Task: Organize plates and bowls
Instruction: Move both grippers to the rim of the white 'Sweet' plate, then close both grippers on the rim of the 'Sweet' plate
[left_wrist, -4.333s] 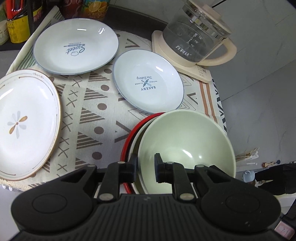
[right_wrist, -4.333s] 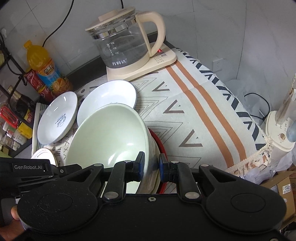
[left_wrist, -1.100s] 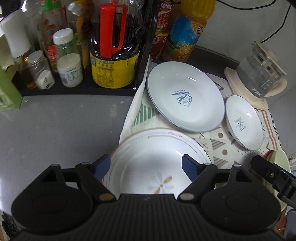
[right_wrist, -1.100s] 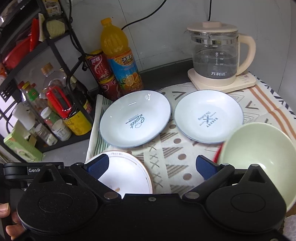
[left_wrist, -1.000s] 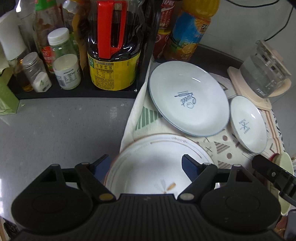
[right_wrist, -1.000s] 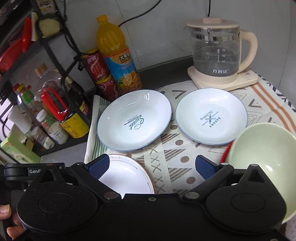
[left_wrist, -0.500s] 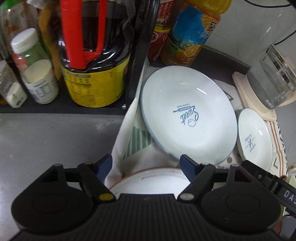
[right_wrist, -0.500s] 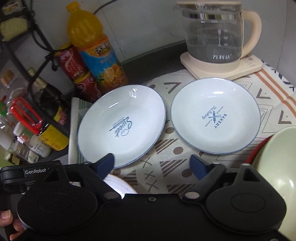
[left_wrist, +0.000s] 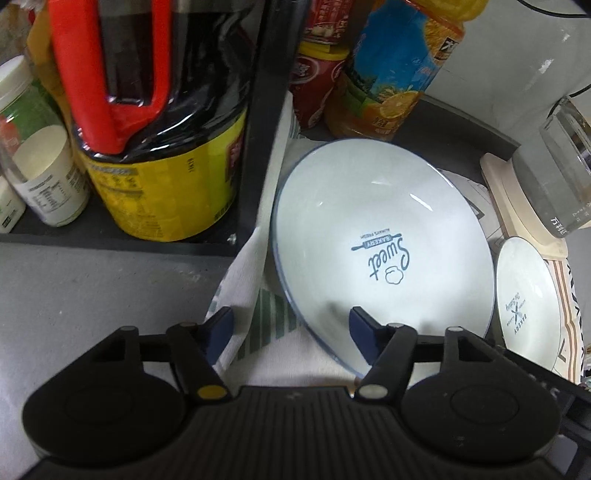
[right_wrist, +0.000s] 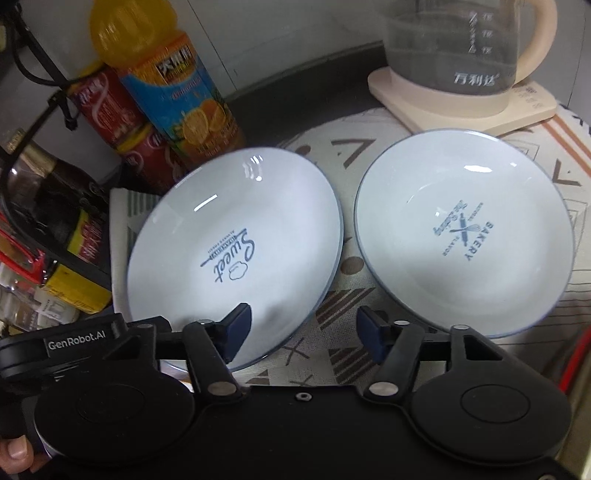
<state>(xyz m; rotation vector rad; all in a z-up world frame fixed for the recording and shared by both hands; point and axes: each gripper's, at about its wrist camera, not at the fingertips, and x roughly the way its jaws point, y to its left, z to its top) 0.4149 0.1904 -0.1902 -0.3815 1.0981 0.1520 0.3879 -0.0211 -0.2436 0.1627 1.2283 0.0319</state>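
Your left gripper (left_wrist: 290, 334) is closing with its jaws still spread, straddling the near-left rim of the "Sweet" plate (left_wrist: 384, 254), one finger over the patterned cloth (left_wrist: 266, 332) and one over the plate, pads not yet pressing. Your right gripper (right_wrist: 303, 334) is closing too, straddling the same plate's near-right rim, also still apart from it. That plate lies on the cloth in front of the juice bottle (right_wrist: 173, 85), with the "Bakery" plate (right_wrist: 463, 236) just beside it near the kettle (right_wrist: 465, 55).
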